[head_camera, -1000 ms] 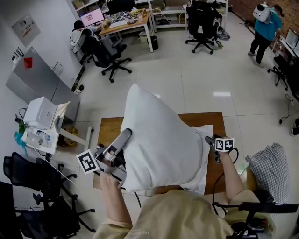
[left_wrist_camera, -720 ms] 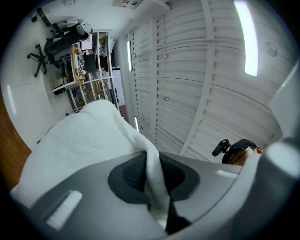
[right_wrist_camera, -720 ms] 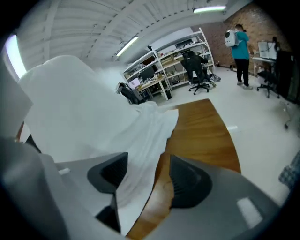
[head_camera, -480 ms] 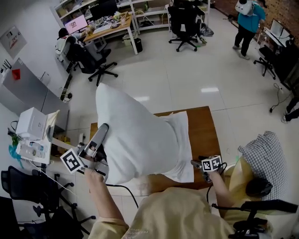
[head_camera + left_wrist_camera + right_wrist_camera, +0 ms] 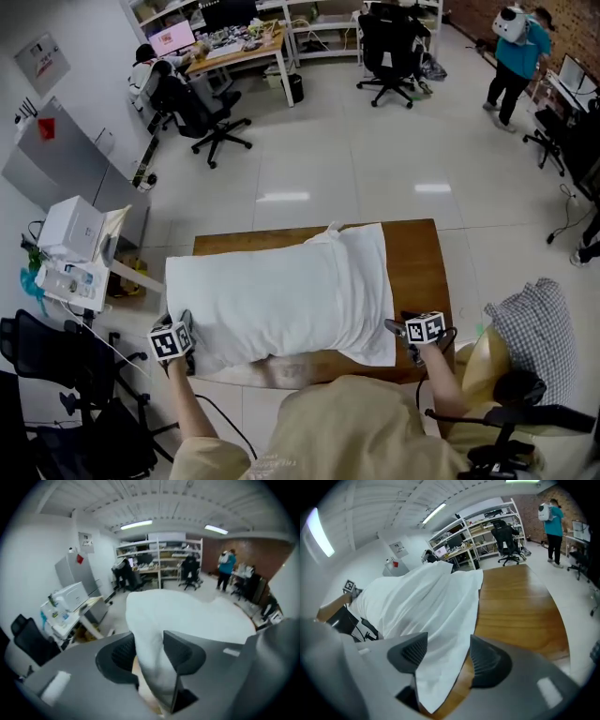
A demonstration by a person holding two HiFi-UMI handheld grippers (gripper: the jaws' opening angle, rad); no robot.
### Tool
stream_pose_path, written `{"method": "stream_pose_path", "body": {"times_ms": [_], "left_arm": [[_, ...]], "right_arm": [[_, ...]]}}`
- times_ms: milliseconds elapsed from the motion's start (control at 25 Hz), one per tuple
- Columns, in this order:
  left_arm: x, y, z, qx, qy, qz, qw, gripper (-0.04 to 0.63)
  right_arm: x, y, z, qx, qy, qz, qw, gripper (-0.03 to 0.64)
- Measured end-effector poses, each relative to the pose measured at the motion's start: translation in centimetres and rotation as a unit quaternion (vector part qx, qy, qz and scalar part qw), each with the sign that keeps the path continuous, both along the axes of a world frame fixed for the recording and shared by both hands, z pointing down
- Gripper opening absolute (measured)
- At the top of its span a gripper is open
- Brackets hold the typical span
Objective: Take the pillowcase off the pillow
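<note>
Forearms reach low and wide: left gripper (image 5: 185, 325), jaws just opening, sits seemingly slack around the plump white pillow (image 5: 267, 302); right gripper (image 5: 397, 329) gapes over the white cloth pillowcase (image 5: 364, 281) hem.

The person wears a sand-coloured, short-sleeved shirt (image 5: 366, 436). The left gripper (image 5: 186, 321) and right gripper (image 5: 394, 327) are dark grey with ribbed black pads. Behind each gripper's jaws sits a white cube printed with black square markers. A thin black cable (image 5: 217, 412) trails behind the left gripper.
</note>
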State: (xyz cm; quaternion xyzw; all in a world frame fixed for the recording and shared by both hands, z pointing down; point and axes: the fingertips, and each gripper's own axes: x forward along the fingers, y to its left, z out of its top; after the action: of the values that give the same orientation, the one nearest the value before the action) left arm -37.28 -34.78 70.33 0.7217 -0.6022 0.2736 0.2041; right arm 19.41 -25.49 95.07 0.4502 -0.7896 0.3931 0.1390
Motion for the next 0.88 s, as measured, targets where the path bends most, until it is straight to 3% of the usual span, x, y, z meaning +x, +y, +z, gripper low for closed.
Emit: {"method": "stream_pose_path", "body": {"times_ms": [80,200,280,320,600,760,880], "left_arm": [[-2.4,0.2,7.7,-0.048,-0.018,-0.040,0.9979,0.183],[-3.2,1.1,12.4,-0.039,0.013,-0.087,0.9953,0.226],[-2.5,1.0,11.9,-0.014,0.046,-0.095,0.9943,0.430],[-1.7,0.7,11.2,-0.003,0.065,-0.091,0.9937,0.440],[9.4,-1.6,4.7,0.065,0.149,0.029,0.9862,0.454],[17.4,-2.7,4.1,0.083,0.166,0.110,0.9764,0.454],[22.2,-3.2,5.1,0.082,0.168,0.154,0.9702,0.454]], "right_arm": [[-1.1,-0.7,-0.5,0.004,0.005,0.000,1.000,0.281],[-2.9,-2.4,-1.9,0.019,0.009,-0.012,1.000,0.281],[-3.9,-3.7,-3.4,0.031,0.012,-0.019,0.999,0.281],[-4.3,-4.3,-4.0,0.035,0.013,-0.021,0.999,0.281],[-7.8,-6.1,-5.8,0.044,-0.030,-0.055,0.997,0.281],[-10.4,-5.4,-5.9,0.045,-0.058,-0.100,0.992,0.261],[-11.4,-4.7,-6.8,0.047,-0.073,-0.103,0.991,0.258]]}}
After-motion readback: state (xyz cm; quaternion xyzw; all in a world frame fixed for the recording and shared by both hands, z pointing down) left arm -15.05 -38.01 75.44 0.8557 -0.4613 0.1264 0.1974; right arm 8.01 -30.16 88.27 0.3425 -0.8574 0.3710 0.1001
